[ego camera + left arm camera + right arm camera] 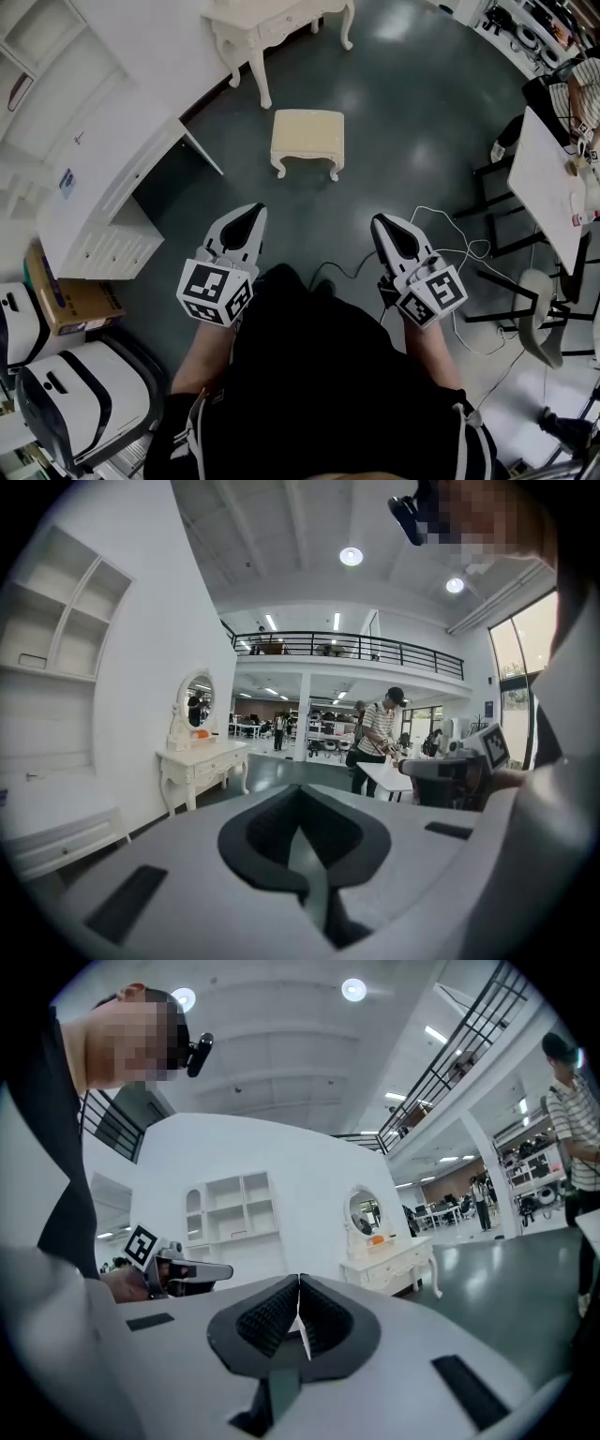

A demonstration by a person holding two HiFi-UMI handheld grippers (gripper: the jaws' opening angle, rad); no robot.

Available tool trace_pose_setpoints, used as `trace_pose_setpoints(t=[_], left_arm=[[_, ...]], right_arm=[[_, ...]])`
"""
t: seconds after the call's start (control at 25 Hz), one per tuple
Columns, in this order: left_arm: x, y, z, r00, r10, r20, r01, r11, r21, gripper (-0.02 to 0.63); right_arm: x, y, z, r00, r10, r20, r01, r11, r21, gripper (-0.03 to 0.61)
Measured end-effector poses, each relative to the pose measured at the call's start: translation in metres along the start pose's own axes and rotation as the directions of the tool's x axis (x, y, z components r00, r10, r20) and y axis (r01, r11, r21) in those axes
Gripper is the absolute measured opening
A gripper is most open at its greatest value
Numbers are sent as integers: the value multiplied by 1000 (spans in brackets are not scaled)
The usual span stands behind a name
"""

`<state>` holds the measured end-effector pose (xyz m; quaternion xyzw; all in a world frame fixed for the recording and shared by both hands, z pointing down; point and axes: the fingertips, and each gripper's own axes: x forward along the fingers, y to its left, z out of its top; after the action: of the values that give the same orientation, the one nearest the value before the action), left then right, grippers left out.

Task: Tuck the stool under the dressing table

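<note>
Stool: cream, upright, standing on the dark floor near the dressing table but apart from it and not under it.
Left gripper: jaws sitting clenched together, gripping nothing.
Right gripper: jaws likewise pressing together, empty.
Both grippers are hovering well short of the stool, pointing toward it.

one stool, one dressing table, two grippers, one cardboard box, perhaps two white chairs
</note>
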<state>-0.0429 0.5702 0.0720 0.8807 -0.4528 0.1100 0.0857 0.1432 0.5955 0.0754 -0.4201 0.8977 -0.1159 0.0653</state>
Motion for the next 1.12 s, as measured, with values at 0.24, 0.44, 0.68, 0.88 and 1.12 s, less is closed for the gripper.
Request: trace_pose_setpoints(t=[0.24, 0.44, 0.68, 0.88, 1.12], left_arm=[[8, 2, -5, 1000, 15, -9, -15, 1000, -19, 5], [30, 19, 0, 1000, 8, -3, -8, 1000, -22, 5], [76, 64, 8, 1000, -16, 11, 17, 999, -43, 5], [126, 112, 38, 998, -39, 58, 41, 999, -31, 5], [181, 176, 62, 993, -102, 64, 102, 995, -4, 5]], right_arm=[[-1, -13, -6, 1000, -8, -20, 8, 1000, 25, 21], [19, -29, -7, 999, -17, -38, 19, 999, 36, 23], [68, -54, -9, 997, -27, -72, 30, 999, 39, 23], [124, -99, -2, 994, -67, -91, 71, 996, 48, 23], [206, -136, 13, 992, -105, -76, 110, 992, 63, 23]])
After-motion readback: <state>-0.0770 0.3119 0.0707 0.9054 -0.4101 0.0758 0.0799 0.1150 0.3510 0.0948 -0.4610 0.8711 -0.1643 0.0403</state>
